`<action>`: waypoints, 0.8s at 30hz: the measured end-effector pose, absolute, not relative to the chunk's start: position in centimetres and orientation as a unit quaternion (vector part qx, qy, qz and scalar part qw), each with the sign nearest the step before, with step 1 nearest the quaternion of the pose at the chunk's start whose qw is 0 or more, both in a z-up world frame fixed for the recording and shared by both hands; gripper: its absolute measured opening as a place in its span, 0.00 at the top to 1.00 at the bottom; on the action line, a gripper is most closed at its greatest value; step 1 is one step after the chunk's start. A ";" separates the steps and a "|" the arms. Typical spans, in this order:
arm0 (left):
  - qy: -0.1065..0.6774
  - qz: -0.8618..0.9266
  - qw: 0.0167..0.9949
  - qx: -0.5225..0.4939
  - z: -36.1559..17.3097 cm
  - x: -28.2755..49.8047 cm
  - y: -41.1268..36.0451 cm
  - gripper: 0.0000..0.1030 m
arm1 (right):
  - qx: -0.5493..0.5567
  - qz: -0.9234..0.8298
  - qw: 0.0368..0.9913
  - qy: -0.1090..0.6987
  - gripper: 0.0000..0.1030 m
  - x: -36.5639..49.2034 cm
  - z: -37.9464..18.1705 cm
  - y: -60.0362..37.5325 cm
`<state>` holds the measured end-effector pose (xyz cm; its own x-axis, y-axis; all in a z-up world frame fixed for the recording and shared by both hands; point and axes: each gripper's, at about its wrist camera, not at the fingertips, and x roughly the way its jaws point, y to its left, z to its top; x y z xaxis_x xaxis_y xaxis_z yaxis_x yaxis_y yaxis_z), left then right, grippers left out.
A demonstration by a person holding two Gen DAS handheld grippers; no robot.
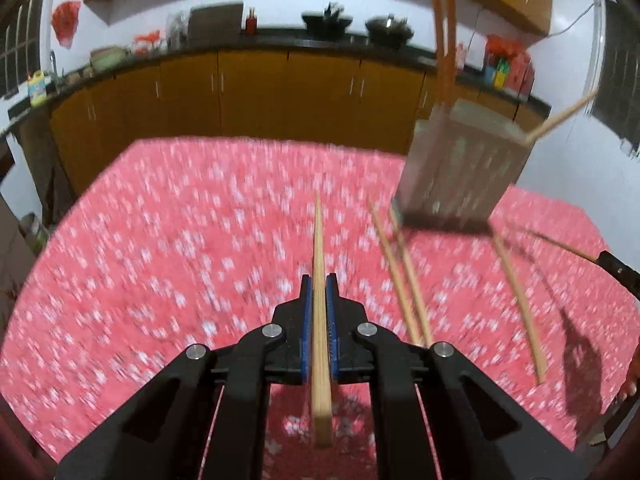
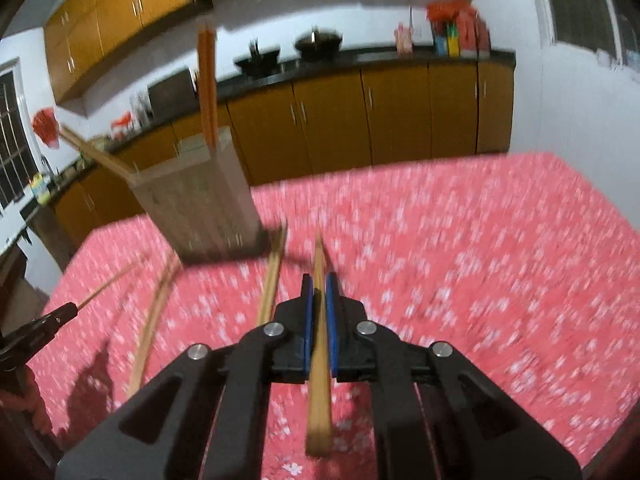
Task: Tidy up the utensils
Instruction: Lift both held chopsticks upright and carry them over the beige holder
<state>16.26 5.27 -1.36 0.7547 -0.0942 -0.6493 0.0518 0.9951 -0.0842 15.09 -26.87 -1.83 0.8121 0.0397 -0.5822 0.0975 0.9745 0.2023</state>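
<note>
- The left gripper (image 1: 319, 284), black with blue pads, is pinching a single pale wooden chopstick (image 1: 319, 248) lengthwise between its pressed-together jaws, the stick's thin end pointing far across the table.
- The right gripper (image 2: 319, 284), of the same build, is clamping a second pale wooden chopstick (image 2: 320, 344) in the same way, jaws closed tight on it.
- Both are hanging above the red tablecloth with small white flowers (image 1: 180, 240), which is blurring in both views.
- A tall grey slotted metal utensil holder (image 1: 460, 168) is standing on the cloth, far and to the right in the left wrist view, far and to the left (image 2: 200, 200) in the right wrist view.
- Two orange chopsticks (image 1: 444, 40) are standing upright in the holder, and a pale one (image 1: 560, 118) is leaning out over its rim.
- Several loose pale wooden chopsticks (image 1: 404, 280) are lying on the cloth just near of the holder, between the two grippers.
- Brown wooden kitchen cabinets (image 1: 256, 92) under a dark counter are running along the far wall.
</note>
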 end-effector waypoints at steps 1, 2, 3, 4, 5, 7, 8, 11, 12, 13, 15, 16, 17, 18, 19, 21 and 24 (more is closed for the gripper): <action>0.338 -0.041 0.940 -0.033 -0.5 16.2 5.3 0.93 | 0.111 -0.016 0.950 0.290 0.93 14.8 -0.8 -26.9; 0.328 -0.042 0.943 -0.034 0.3 16.0 5.4 0.93 | 0.110 -0.016 0.954 0.279 0.93 14.6 0.0 -26.8; 0.315 -0.044 0.947 -0.036 1.3 15.9 5.5 0.93 | 0.109 -0.017 0.957 0.270 0.93 14.4 0.5 -26.8; 0.307 -0.046 0.950 -0.037 1.9 15.9 5.6 0.93 | 0.106 -0.017 0.960 0.260 0.93 14.2 1.2 -26.8; 0.300 -0.048 0.952 -0.038 2.5 16.0 5.6 0.93 | 0.102 -0.017 0.962 0.252 0.93 14.2 1.6 -26.6; 0.287 -0.051 0.956 -0.037 3.6 16.1 5.4 0.93 | 0.097 -0.017 0.965 0.243 0.93 13.9 2.4 -26.7; 0.282 -0.052 0.957 -0.036 4.0 16.1 5.3 0.93 | 0.095 -0.017 0.966 0.238 0.93 13.8 2.8 -26.5; 0.269 -0.056 0.961 -0.032 5.2 16.3 5.0 0.93 | 0.093 -0.011 0.971 0.219 0.93 13.7 4.4 -26.3; 0.265 -0.059 0.962 -0.031 5.7 16.4 5.0 0.93 | 0.095 -0.008 0.972 0.214 0.93 13.6 4.9 -26.4; 0.260 -0.061 0.963 -0.030 6.1 16.4 4.9 0.93 | 0.097 -0.003 0.974 0.206 0.93 13.4 5.7 -26.3; 0.250 -0.067 0.965 -0.030 7.1 16.3 4.7 0.93 | 0.105 0.014 0.976 0.189 0.93 13.2 7.6 -26.4; 0.245 -0.072 0.966 -0.031 7.8 16.3 4.6 0.93 | 0.107 0.022 0.978 0.179 0.93 13.1 8.5 -26.3; 0.238 -0.078 0.968 -0.032 8.4 16.2 4.3 0.93 | 0.109 0.028 0.979 0.171 0.93 12.8 9.2 -26.2; 0.233 -0.083 0.968 -0.032 8.9 16.2 4.2 0.93 | 0.111 0.037 0.980 0.161 0.93 12.5 10.1 -26.0; 0.226 -0.088 0.970 -0.033 9.6 16.2 3.8 0.93 | 0.113 0.046 0.981 0.151 0.93 12.4 10.9 -26.0; 0.211 -0.099 0.972 -0.036 10.9 16.1 3.1 0.93 | 0.115 0.064 0.983 0.128 0.93 12.1 12.8 -25.4; 0.179 -0.114 0.976 -0.044 13.2 16.1 1.9 0.93 | 0.109 0.078 0.986 0.098 0.93 12.3 15.0 -24.4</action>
<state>16.14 1.90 13.24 0.9098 -0.2386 -0.3395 0.2071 0.9701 -0.1268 12.34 -24.41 14.96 0.9687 0.1745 -0.1763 -0.1318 0.9642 0.2302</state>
